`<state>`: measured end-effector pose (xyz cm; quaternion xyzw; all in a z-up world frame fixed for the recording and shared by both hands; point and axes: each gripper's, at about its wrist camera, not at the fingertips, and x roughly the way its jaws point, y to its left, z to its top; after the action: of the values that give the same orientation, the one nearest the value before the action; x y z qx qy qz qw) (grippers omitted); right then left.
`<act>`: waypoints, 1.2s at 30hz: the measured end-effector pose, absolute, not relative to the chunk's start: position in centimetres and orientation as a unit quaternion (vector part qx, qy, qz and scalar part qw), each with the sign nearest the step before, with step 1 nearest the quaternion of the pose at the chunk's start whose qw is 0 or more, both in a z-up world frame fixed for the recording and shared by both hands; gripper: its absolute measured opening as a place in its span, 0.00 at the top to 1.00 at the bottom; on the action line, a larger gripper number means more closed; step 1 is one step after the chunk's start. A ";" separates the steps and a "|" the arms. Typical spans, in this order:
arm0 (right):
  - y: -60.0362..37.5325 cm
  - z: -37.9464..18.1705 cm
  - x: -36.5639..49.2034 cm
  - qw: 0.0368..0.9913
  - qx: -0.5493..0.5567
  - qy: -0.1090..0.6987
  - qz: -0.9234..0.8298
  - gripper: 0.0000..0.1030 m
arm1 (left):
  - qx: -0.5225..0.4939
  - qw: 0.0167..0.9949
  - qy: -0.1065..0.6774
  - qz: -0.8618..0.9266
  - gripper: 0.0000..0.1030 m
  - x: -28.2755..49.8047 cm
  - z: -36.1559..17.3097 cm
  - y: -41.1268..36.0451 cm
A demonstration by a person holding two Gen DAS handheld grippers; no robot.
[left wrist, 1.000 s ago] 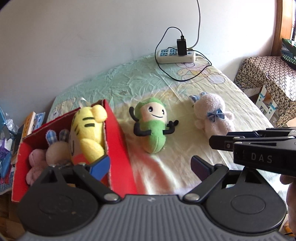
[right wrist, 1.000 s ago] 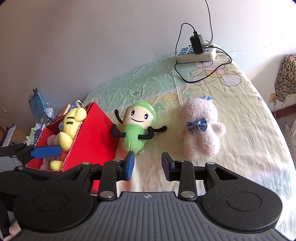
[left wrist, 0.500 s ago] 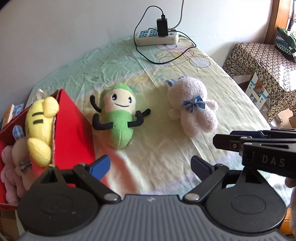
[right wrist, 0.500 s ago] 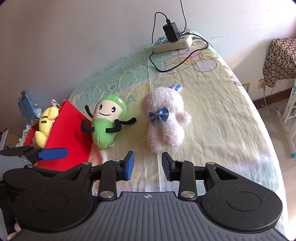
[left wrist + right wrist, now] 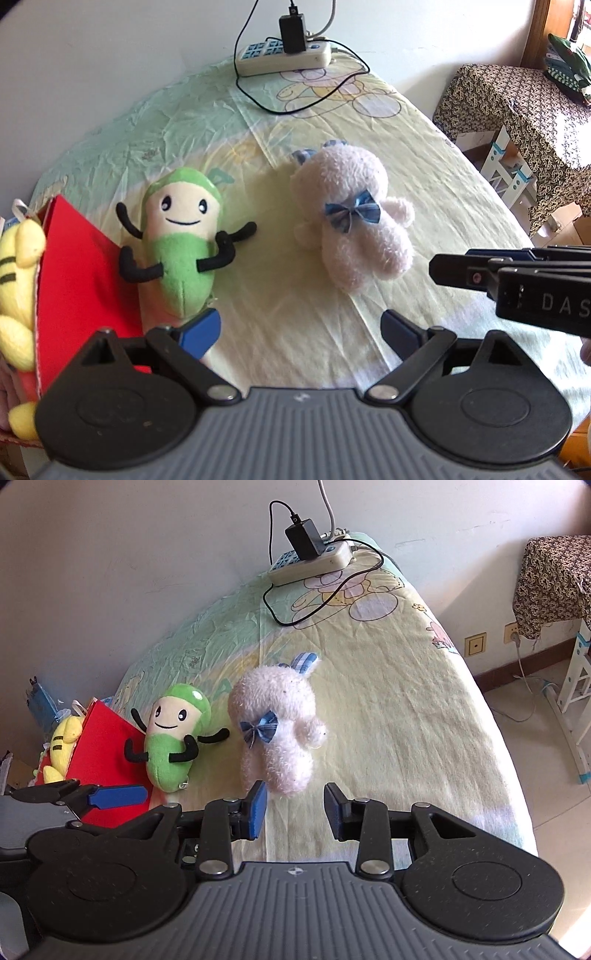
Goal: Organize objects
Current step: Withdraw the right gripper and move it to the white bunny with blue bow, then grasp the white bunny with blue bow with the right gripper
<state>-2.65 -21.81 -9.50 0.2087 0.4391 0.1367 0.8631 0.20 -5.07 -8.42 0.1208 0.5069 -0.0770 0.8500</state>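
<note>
Progress: partly done, by my reading. The red box (image 5: 85, 280) at the left edge of the bed sheet (image 5: 424, 177) already holds a yellow striped plush (image 5: 16, 280); other soft shapes sit beside it, too cropped to name. Two toys are left out on the sheet: the green pea-pod plush (image 5: 181, 243), touching the box wall, and the pale pink plush with a blue bow (image 5: 354, 229) just beside it.

Tools: your left gripper (image 5: 301, 328) hangs wide and empty, its blue pad near the pea-pod's lower end. Your right gripper (image 5: 295, 806) is narrower, its jaws have just been opening, nothing between them; the pink plush lies just ahead of its fingertips.

Materials: both toys are soft and compressible. Pea-pod: short smooth pile, oblong, thin black limbs. Pink one: shaggy, rounded, stubby arms. Box: stiff red card, flat walls. Sheet: thin, wrinkled, cartoon print. A power strip (image 5: 314, 559) with a charger lies at the far end.
</note>
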 end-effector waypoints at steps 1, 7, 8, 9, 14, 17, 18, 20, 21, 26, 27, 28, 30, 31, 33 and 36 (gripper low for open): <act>-22.0 -9.6 -2.3 0.863 0.211 0.438 0.137 0.63 | 0.119 0.850 0.506 -0.080 0.09 0.5 -8.6 -5.2; -22.8 -10.1 0.2 0.854 0.235 0.438 0.152 0.60 | 0.068 0.847 0.515 -0.110 0.12 2.6 -9.5 -5.0; -22.8 -10.3 0.6 0.853 0.237 0.439 0.154 0.60 | 0.063 0.847 0.515 -0.112 0.13 3.0 -9.6 -4.9; -22.9 -10.4 1.0 0.852 0.239 0.440 0.155 0.60 | 0.059 0.847 0.515 -0.114 0.14 3.3 -9.7 -5.0; -23.0 -11.1 2.9 0.843 0.252 0.445 0.164 0.60 | 0.050 0.851 0.505 -0.134 0.15 4.4 -10.1 -5.4; -23.1 -11.8 4.0 0.838 0.260 0.450 0.167 0.58 | 0.046 0.852 0.501 -0.145 0.18 5.3 -10.5 -5.7; -23.1 -12.0 4.4 0.835 0.262 0.452 0.169 0.56 | 0.043 0.851 0.501 -0.148 0.19 5.6 -10.7 -5.7; -23.0 -12.5 5.0 0.831 0.267 0.457 0.174 0.53 | 0.038 0.849 0.503 -0.155 0.20 6.3 -11.1 -5.8; -22.9 -12.7 5.3 0.829 0.270 0.458 0.176 0.52 | 0.034 0.848 0.504 -0.159 0.20 6.6 -11.3 -5.8; -22.6 -13.6 6.5 0.813 0.294 0.458 0.208 0.49 | 0.023 0.844 0.506 -0.176 0.25 7.9 -12.2 -6.0; -22.5 -13.7 6.8 0.810 0.296 0.458 0.215 0.48 | 0.022 0.842 0.509 -0.177 0.27 8.2 -12.5 -6.0; -22.2 -13.8 6.9 0.809 0.296 0.458 0.220 0.47 | 0.022 0.840 0.512 -0.175 0.27 8.4 -12.8 -6.0; -21.7 -14.0 7.2 0.806 0.296 0.458 0.230 0.45 | 0.025 0.840 0.515 -0.170 0.28 8.9 -13.4 -5.9; -21.6 -14.1 7.4 0.805 0.299 0.457 0.234 0.45 | 0.026 0.841 0.514 -0.168 0.29 9.0 -13.4 -5.9; -21.2 -14.3 7.6 0.802 0.303 0.454 0.241 0.47 | 0.028 0.841 0.513 -0.166 0.30 9.2 -13.5 -5.7; -20.8 -14.2 7.7 0.798 0.303 0.453 0.257 0.54 | 0.033 0.842 0.514 -0.160 0.36 9.5 -13.6 -5.5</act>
<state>7.66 -20.75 -14.20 0.3026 0.4527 0.2569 0.7984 9.50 -5.50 -13.64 0.0328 0.5138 -0.1598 0.8422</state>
